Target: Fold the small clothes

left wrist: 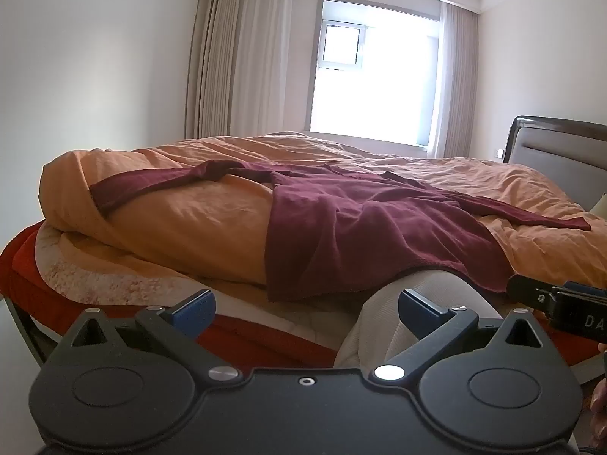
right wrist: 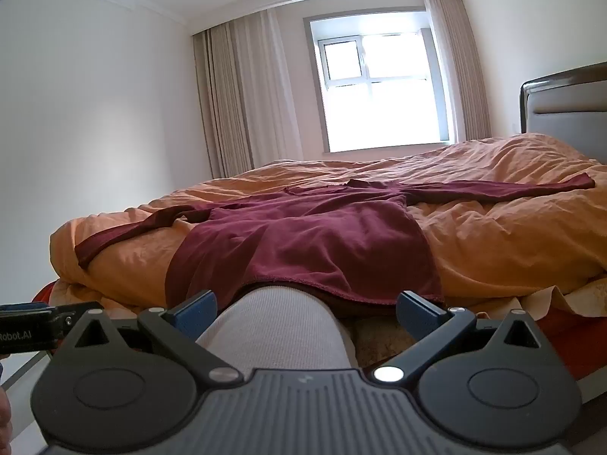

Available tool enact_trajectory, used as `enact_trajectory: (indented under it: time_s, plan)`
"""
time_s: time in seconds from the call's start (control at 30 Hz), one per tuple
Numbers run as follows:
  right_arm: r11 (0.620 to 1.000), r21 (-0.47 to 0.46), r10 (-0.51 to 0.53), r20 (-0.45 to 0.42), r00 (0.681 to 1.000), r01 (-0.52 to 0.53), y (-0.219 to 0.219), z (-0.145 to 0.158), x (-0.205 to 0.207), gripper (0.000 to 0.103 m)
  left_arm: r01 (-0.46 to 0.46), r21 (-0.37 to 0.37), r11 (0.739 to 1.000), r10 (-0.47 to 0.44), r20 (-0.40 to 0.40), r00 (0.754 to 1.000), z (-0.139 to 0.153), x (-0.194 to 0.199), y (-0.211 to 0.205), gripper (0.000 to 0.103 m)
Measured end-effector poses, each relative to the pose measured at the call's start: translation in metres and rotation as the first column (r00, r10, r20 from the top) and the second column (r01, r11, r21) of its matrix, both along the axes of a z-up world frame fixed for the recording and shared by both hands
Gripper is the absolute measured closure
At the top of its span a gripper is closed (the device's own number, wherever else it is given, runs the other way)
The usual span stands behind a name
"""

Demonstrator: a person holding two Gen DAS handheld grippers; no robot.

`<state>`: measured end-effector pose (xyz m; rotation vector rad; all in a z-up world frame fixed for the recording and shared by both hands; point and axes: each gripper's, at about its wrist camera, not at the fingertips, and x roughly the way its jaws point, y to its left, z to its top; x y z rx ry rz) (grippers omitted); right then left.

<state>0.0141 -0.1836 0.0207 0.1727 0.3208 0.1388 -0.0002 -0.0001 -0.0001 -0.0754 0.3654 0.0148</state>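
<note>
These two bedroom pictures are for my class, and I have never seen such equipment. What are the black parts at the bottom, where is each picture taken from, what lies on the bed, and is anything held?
A person holds a two-finger gripper in each hand, and each gripper carries a camera looking along its fingers. One picture comes from the left gripper, the other from the right gripper. Both stand open and hold nothing. A dark red long-sleeved top lies spread out, sleeves out to the sides, on an orange duvet. The pale ribbed shape between the fingers looks like the person's knee under the hem of the top.
</note>
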Motion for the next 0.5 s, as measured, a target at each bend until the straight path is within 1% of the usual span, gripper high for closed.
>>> enact_trajectory:
  time_s: [0.5]
  plan:
    - [1.0, -0.008, 0.001, -0.002, 1.0, -0.001, 0.0019, -0.0009, 0.0003, 0.0, -0.001, 0.002, 1.0, 0.001, 0.0, 1.0, -0.0001, 0.0001, -0.0001, 0.001]
